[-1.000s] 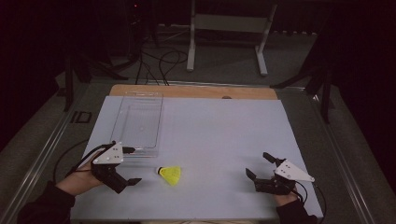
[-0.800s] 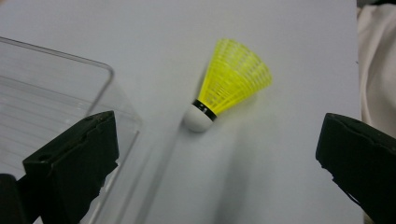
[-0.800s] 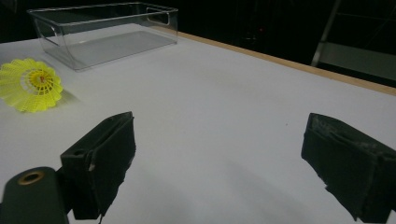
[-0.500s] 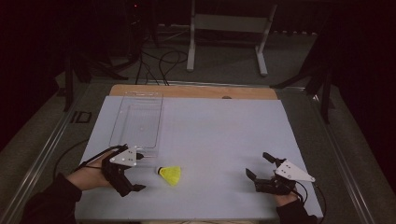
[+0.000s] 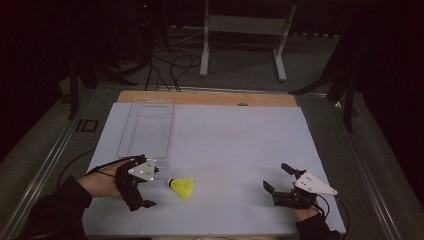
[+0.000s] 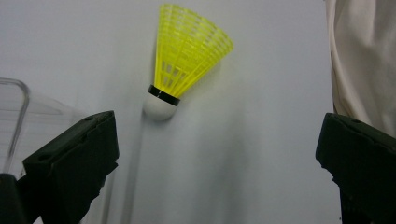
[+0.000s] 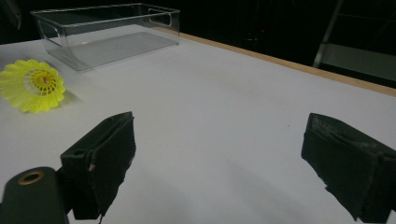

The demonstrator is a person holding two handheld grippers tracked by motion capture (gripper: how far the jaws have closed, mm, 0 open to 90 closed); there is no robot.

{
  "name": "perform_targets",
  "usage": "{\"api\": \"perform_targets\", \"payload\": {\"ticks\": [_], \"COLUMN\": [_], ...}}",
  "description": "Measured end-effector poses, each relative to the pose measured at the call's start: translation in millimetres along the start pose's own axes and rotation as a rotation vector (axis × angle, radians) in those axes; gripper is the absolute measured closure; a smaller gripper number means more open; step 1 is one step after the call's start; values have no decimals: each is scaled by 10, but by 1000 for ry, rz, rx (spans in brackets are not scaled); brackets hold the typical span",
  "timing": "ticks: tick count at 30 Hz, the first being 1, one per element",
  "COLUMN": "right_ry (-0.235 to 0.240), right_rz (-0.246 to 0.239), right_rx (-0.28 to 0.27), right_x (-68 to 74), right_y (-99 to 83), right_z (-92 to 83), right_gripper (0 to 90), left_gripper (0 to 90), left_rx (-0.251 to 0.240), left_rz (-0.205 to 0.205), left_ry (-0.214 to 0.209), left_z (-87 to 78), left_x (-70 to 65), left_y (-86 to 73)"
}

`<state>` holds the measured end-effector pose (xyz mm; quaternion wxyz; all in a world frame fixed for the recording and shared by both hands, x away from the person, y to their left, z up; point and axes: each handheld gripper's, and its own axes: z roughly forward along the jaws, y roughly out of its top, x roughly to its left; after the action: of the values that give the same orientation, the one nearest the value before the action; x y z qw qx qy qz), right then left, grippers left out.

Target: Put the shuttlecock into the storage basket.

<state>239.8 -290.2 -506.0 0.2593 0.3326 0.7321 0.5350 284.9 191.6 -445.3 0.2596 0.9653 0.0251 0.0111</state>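
Note:
A yellow shuttlecock (image 5: 182,187) lies on its side on the white table sheet (image 5: 235,145), its white cork pointing left. My left gripper (image 5: 151,187) sits just left of it, open, with the jaws set wide and facing the cork. In the left gripper view the shuttlecock (image 6: 187,60) lies ahead of the open left gripper (image 6: 215,154), apart from both jaws. My right gripper (image 5: 276,176) rests open near the front right of the sheet, with nothing in it. In the right gripper view, the right gripper (image 7: 219,158) holds nothing and the shuttlecock (image 7: 31,85) lies far to the left.
A clear plastic bin (image 5: 147,127) stands on the left side of the sheet, behind the left gripper; its corner (image 6: 14,107) and its long wall (image 7: 107,32) show in the gripper views. A wooden table edge (image 5: 210,97) runs along the back.
My left gripper has moved right, closer to the shuttlecock, and turned so its jaws face the cork. The right gripper and the shuttlecock have stayed put.

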Motion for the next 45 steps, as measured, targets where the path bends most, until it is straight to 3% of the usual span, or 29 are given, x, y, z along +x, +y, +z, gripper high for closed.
{"api": "perform_targets", "payload": {"ticks": [3, 9, 12, 18, 24, 27, 31, 45], "right_ry": [2, 7, 9, 12, 17, 17, 18, 24], "right_rz": [0, 0, 0, 2, 3, 1, 2, 1], "right_rx": [1, -1, -1, -3, -4, -3, -4, -3], "right_x": [-1, -3, -1, -1, 3, 3, 3, 6], "right_y": [-2, -3, -3, -3, -3, -3, -3, -4], "right_z": [4, 4, 4, 3, 6, 8, 7, 8], "right_gripper": [98, 98, 99, 99, 99, 99, 99, 99], "left_gripper": [11, 33, 42, 86, 151, 196, 239, 471], "left_rx": [12, -38, -35, -1, 39, 69, 144, 188], "left_rz": [34, 98, 117, 155, 176, 193, 220, 258], "left_ry": [-4, -3, -15, -34, -11, -5, 19, 24], "left_z": [5, 21, 63, 168, 256, 312, 410, 576], "left_x": [9, 33, 56, 108, 154, 169, 185, 235], "left_y": [37, 129, 161, 192, 216, 224, 242, 299]}}
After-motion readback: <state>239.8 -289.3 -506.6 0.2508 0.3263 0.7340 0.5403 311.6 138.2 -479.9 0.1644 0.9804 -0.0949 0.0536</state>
